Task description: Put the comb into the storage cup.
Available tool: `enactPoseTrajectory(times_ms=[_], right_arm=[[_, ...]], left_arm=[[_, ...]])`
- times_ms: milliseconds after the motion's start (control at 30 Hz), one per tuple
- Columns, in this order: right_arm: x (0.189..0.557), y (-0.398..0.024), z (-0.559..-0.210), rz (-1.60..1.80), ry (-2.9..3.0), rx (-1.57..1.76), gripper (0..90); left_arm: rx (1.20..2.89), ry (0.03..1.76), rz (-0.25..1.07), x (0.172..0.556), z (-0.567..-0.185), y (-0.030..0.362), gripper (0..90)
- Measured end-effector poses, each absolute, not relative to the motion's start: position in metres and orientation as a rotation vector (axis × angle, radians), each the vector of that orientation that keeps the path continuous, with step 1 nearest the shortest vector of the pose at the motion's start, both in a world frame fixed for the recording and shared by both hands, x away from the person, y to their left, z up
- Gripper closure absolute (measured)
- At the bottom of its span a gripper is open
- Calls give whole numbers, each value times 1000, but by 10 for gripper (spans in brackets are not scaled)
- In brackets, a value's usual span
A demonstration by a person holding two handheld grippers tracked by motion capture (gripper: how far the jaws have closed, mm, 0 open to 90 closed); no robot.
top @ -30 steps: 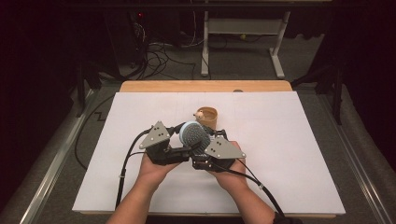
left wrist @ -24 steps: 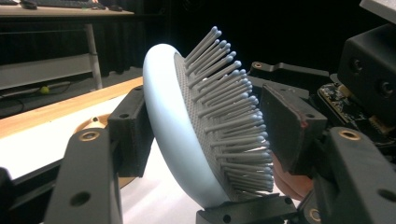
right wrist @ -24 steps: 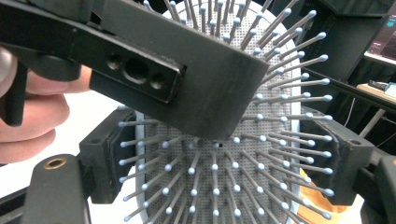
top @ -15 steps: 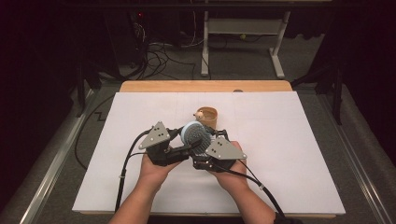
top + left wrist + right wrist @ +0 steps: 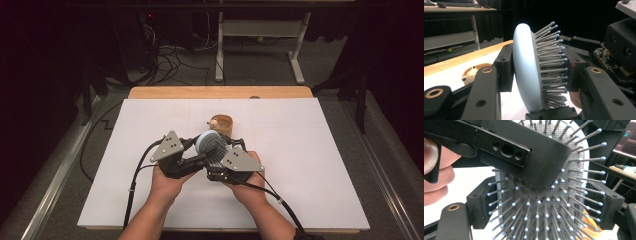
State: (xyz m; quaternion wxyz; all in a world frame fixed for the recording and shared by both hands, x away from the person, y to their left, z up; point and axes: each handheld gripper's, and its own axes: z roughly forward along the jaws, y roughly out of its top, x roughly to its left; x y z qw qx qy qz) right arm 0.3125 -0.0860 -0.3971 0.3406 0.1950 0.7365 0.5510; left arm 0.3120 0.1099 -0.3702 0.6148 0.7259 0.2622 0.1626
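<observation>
Pale blue hairbrush [image 5: 526,67] stands pinched between the left gripper's [image 5: 192,152] jaws, which have just been closing: one on its smooth back, one on the bristles. The right gripper's [image 5: 226,150] jaws clamp its side edges. Both hands meet mid-desk [image 5: 320,165] (white sheet bare all round); a wooden cup [image 5: 222,123] stands just beyond.

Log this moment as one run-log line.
left gripper: just closed, shut on pale blue oval hairbrush | right gripper: shut across its sides | round wooden cup: behind, untouched
</observation>
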Motion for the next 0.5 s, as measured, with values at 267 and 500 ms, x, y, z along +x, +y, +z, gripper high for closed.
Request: enactPoseTrajectory(times_ms=[267,500], right_arm=[[313,-86,-397,1435,1917,515,204],[313,-85,-396,1435,1919,522,202]], left_arm=[[1675,611,392,311,-369,108,545],[1674,617,404,310,-368,108,553]])
